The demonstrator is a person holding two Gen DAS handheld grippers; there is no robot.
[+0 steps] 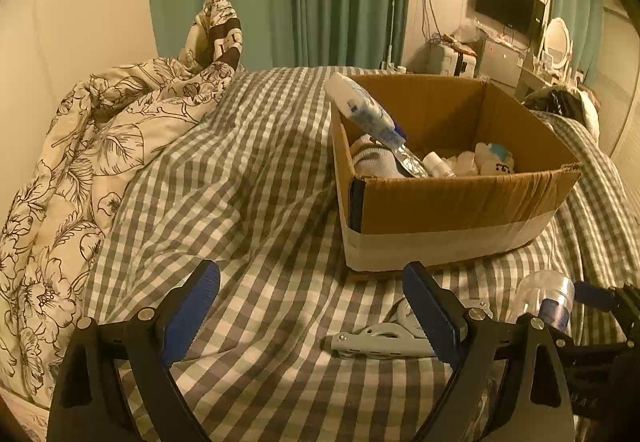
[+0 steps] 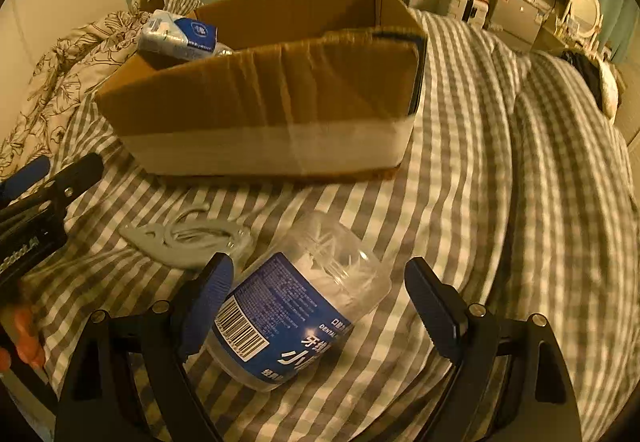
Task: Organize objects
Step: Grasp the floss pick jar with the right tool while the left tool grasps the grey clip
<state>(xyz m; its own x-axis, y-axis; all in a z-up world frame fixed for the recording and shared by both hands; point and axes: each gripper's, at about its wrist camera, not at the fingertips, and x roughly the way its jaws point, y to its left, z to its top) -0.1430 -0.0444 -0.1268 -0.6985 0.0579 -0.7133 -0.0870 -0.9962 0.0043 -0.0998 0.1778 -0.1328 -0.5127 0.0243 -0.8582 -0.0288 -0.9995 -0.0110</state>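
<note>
Cardboard box (image 1: 452,206) holding tissue pack (image 1: 362,108), socks (image 1: 374,162)

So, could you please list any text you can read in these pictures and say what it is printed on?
"DENTAL": blue label of the clear plastic jar lying on the grey checked bedcover, with large white Chinese characters cut off by the label's curve.
Barcode and fine print on that label: too small to read.
Blue-and-white soft packet in the brown cardboard box: print blurred.
White lettering on the left gripper body: unreadable.

box (image 2: 264,90) contents hidden by wall | jar (image 1: 548,298) part-hidden behind left gripper (image 1: 316,306) finger
</note>
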